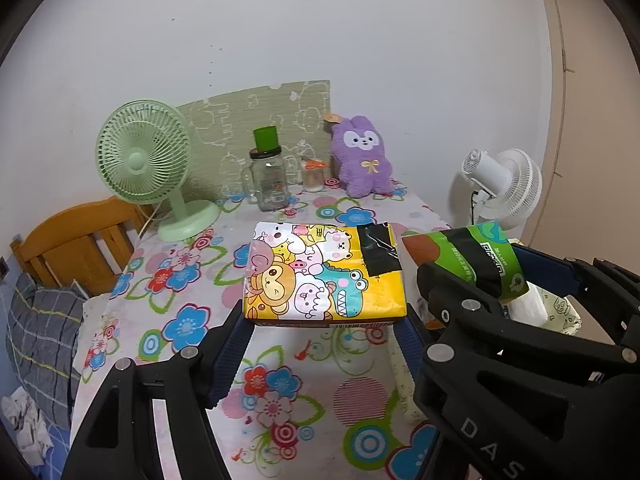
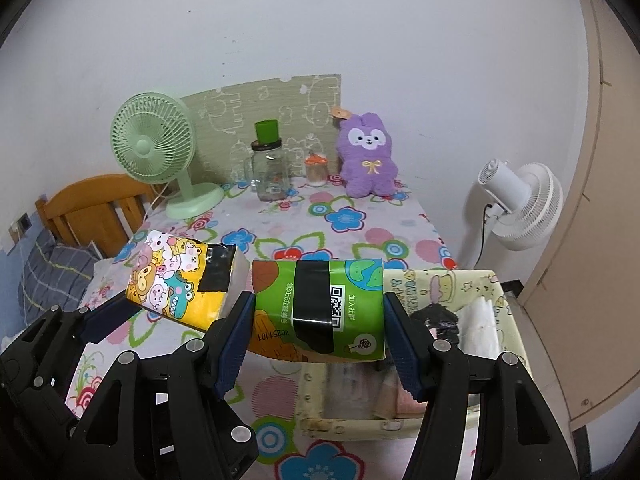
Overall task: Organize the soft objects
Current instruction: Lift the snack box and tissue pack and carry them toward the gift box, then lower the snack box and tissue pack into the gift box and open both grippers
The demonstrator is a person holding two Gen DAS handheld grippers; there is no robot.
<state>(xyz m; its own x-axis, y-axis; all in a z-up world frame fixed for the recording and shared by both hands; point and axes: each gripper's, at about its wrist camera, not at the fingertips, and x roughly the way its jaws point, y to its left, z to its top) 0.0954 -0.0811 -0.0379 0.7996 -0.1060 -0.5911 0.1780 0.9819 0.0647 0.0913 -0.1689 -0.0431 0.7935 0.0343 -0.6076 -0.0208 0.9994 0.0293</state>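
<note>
My left gripper is shut on a yellow tissue pack with cartoon animals, held above the flowered tablecloth; the same yellow pack shows at the left of the right wrist view. My right gripper is shut on a green tissue pack with black tape, its blue pads pressing both ends. That green pack appears at the right of the left wrist view. It hangs over the near edge of a pale yellow fabric basket. A purple plush rabbit sits at the back of the table.
A green desk fan, a glass jar with a green cup on it and a small jar stand at the back. A white standing fan is right of the table, a wooden chair left. White and dark items lie in the basket.
</note>
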